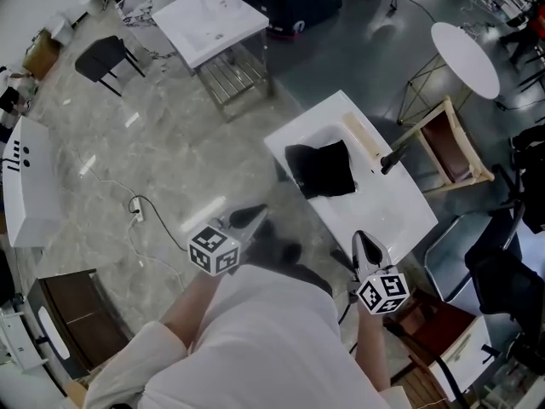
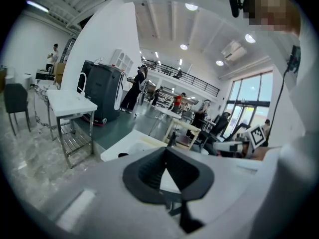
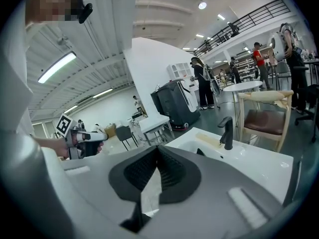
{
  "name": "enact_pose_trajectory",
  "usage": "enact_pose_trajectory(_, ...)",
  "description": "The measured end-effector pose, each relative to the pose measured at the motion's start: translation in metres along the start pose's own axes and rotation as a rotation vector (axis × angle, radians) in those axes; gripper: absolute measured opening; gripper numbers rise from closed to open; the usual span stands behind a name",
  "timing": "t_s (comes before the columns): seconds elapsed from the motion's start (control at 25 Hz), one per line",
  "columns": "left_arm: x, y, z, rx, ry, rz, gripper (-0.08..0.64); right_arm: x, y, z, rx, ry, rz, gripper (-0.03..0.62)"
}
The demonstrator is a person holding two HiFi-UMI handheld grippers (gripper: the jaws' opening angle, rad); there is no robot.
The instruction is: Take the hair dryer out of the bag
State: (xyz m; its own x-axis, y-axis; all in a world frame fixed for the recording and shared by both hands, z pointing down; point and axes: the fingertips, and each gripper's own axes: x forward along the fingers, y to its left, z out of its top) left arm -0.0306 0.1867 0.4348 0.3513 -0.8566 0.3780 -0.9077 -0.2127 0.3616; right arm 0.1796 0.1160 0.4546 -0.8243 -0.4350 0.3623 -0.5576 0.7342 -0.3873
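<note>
A black bag [image 1: 322,169] lies in the basin of a white sink unit [image 1: 400,203], beside a black faucet [image 1: 392,157]. No hair dryer shows. My left gripper [image 1: 248,218] hangs short of the unit's near left corner, shut and empty. My right gripper [image 1: 365,244] is at the unit's near edge, also shut with nothing in it. In the left gripper view the shut jaws [image 2: 167,150] point at the sink unit [image 2: 130,143]. In the right gripper view the shut jaws [image 3: 158,148] face the faucet [image 3: 228,132], and a dark corner of the bag [image 3: 200,152] peeks out.
A wooden chair [image 1: 449,143] stands right of the sink unit, with a round white table [image 1: 465,58] beyond it. Another white table [image 1: 209,17] and a black chair [image 1: 102,58] sit at the far left. A cable [image 1: 136,208] lies on the marble floor.
</note>
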Motion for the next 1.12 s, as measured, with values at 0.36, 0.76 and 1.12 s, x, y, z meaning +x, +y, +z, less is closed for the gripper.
enact_pose_trajectory(0.36,0.031,0.026,0.004,-0.012,0.030,-0.031,0.000,0.027,-0.014,0.003,0.017,0.016,-0.031,0.005)
enact_pose_trajectory(0.76,0.069,0.065,0.029,0.026,0.095,-0.106,0.000,0.080,-0.018,0.022,0.039,0.031,-0.061,0.005)
enact_pose_trajectory(1.12,0.109,0.097,0.026,0.058,0.181,-0.183,0.000,0.138,-0.029,0.014,0.052,0.093,-0.046,0.005)
